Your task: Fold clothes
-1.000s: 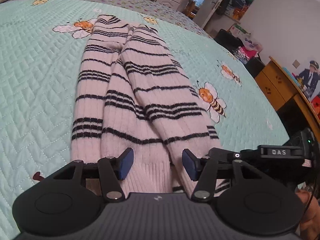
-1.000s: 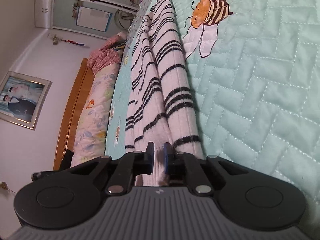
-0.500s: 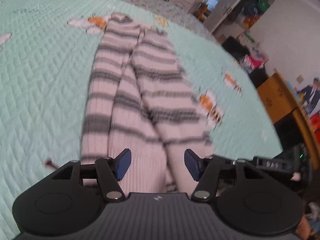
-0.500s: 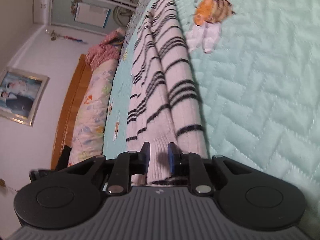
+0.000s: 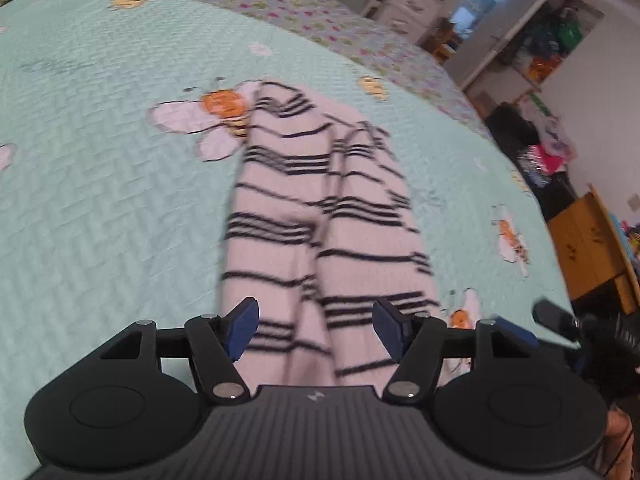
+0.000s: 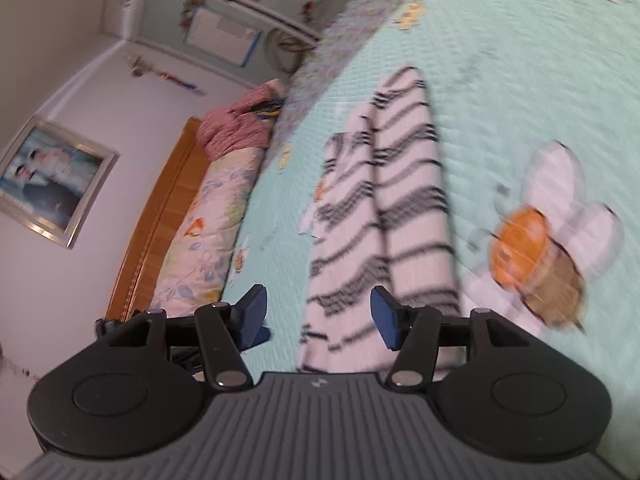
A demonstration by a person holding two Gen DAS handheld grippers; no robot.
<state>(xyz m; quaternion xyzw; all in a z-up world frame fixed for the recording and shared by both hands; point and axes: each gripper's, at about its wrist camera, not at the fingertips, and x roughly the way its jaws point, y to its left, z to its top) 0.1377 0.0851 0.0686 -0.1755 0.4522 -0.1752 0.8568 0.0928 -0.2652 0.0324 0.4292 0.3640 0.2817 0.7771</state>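
Striped sweater [image 5: 320, 216] folded lengthwise on quilt [image 5: 100, 184], both grippers' jaws opening, empty

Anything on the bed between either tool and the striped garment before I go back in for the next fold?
Nothing visible. The striped garment lies bare on the quilt, straight ahead of the left tool and the right tool. Both tools' jaws are opening, with nothing pressed between them.

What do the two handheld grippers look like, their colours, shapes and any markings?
Both match: the left gripper and right gripper have a dark grey ribbed body with a small pale logo, round black discs either side, black linkage arms with silver pivot pins, and blue pads on the fingers.
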